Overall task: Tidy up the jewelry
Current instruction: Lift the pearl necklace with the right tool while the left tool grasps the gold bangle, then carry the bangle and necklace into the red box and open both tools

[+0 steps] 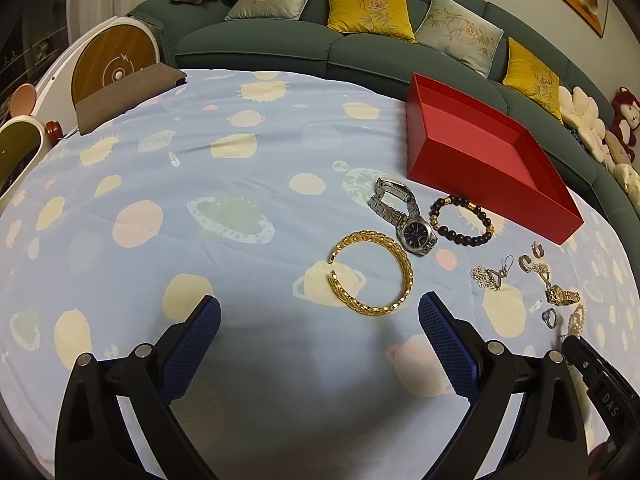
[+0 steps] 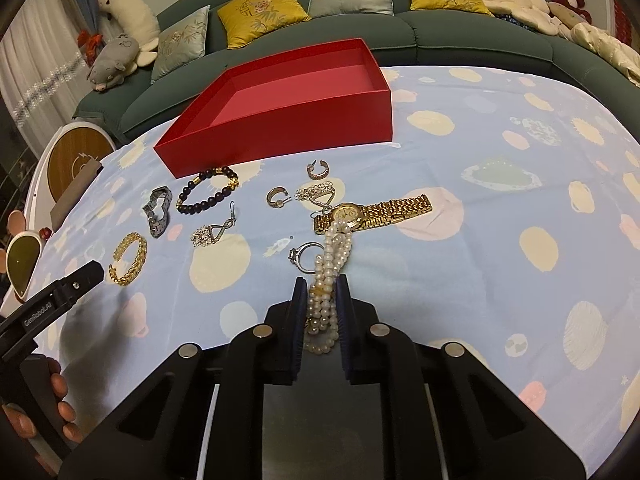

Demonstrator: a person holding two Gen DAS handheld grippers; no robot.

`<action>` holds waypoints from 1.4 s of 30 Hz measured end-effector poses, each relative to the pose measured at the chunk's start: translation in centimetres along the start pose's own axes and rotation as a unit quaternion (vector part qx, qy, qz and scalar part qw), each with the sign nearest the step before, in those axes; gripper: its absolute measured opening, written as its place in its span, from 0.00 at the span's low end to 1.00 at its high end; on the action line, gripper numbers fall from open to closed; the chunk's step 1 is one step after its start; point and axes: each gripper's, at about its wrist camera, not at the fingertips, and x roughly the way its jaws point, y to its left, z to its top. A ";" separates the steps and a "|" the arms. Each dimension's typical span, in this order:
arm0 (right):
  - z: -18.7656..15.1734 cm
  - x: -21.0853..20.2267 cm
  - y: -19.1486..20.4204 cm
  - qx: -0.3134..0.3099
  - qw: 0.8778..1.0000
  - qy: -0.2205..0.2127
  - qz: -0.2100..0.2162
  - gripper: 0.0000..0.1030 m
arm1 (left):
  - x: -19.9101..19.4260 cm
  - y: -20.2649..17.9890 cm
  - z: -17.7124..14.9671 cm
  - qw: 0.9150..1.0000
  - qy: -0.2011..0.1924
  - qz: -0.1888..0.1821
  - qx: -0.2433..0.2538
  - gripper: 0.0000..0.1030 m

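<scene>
The right gripper point(image 2: 322, 292) is clamping its jaws on the near end of a pearl bracelet point(image 2: 330, 264), whose strands are lying forward across the patterned blue cloth point(image 2: 460, 264) that covers the desk, the far end touching a gold watch point(image 2: 372, 213). A silver ring point(image 2: 306, 255) is sitting just beside the pearls on their left. The left gripper point(image 1: 320, 312) is hovering with its jaws spread wide and nothing between them, just short of an open gold bangle point(image 1: 372, 272). Beyond the bangle a silver watch point(image 1: 404, 216) is lying touching a dark beaded bracelet point(image 1: 460, 218) (gold beads are mixed into it). Small earrings point(image 2: 276, 197) and a silver pendant piece point(image 2: 212, 233) are scattered between the bracelets and the gold watch. A red box point(image 2: 280, 120) is standing open at the far side of the desk, just beyond the jewelry, with nothing visible inside it.
</scene>
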 end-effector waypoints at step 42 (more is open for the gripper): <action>0.1 -3.9 1.3 -0.033 0.998 -0.032 0.040 0.14 | -0.9 -3.2 1.0 0.997 -0.013 -0.053 0.053 0.51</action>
